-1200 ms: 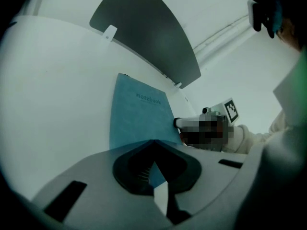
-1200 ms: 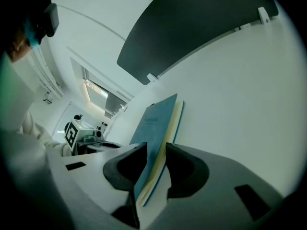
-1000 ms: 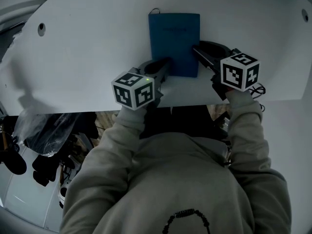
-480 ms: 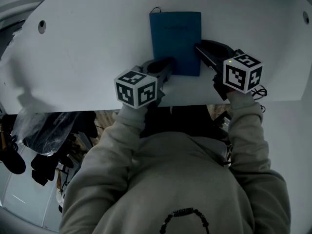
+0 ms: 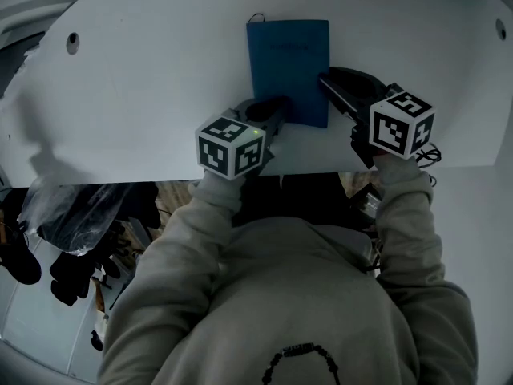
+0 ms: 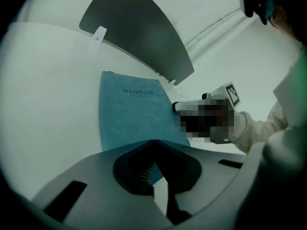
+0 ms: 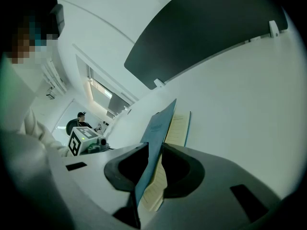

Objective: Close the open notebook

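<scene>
A blue notebook [image 5: 288, 66] lies on the white table [image 5: 152, 79], and from the head view it looks almost flat. In the right gripper view its blue cover [image 7: 158, 128] stands lifted off the lined pages [image 7: 176, 128]. My right gripper [image 5: 325, 80] is at the notebook's right edge, shut on that cover [image 7: 149, 176]. At the near left corner is my left gripper [image 5: 276, 107]. Its jaws are nearly together with a blue corner between them [image 6: 156, 174]. The cover carries the word "notebook" [image 6: 139, 92].
The table's front edge [image 5: 120, 179] runs just under both grippers, with the person's body right behind it. Small holes [image 5: 73, 42] [image 5: 501, 27] mark the tabletop's far corners. A dark curved panel [image 6: 139, 32] stands behind the table. A cable [image 5: 426, 147] lies at the right edge.
Both marker cubes have drifted slightly to the right. The notebook stays in the same place and both grippers keep their hold.
</scene>
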### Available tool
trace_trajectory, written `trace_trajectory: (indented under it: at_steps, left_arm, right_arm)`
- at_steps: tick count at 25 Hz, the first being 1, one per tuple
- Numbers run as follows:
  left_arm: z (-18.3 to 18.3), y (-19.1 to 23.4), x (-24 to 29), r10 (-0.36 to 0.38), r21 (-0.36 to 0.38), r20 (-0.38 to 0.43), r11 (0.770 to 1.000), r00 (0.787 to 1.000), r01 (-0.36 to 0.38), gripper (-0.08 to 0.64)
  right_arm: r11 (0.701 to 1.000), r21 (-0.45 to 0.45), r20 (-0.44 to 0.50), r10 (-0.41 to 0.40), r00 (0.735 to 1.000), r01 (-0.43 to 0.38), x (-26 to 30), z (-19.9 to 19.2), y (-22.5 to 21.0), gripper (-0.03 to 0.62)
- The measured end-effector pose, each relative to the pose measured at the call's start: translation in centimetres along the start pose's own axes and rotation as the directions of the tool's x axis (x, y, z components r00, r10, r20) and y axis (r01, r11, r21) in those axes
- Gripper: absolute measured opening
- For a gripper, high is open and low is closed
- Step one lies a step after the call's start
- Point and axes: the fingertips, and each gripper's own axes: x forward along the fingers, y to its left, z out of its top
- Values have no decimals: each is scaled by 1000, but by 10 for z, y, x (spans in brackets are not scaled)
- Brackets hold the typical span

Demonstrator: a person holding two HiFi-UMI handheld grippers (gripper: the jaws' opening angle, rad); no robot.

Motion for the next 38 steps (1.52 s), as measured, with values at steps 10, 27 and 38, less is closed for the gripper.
trace_trajectory:
  at_steps: [10, 27, 38]
  left_arm:
    - [6, -2, -4, 8, 27, 103, 1000, 995, -10, 2]
    - [27, 35, -100, 146, -11, 280, 989, 949, -149, 2]
    - [-10, 97, -160, 253, -105, 290, 967, 923, -232, 2]
  right_arm:
    - [997, -6, 37, 76, 996, -76, -1, 16, 27, 97]
    - [979, -65, 23, 195, 981, -193, 7, 44, 91, 97]
    - [962, -76, -18, 260, 965, -261, 54, 39, 149, 100]
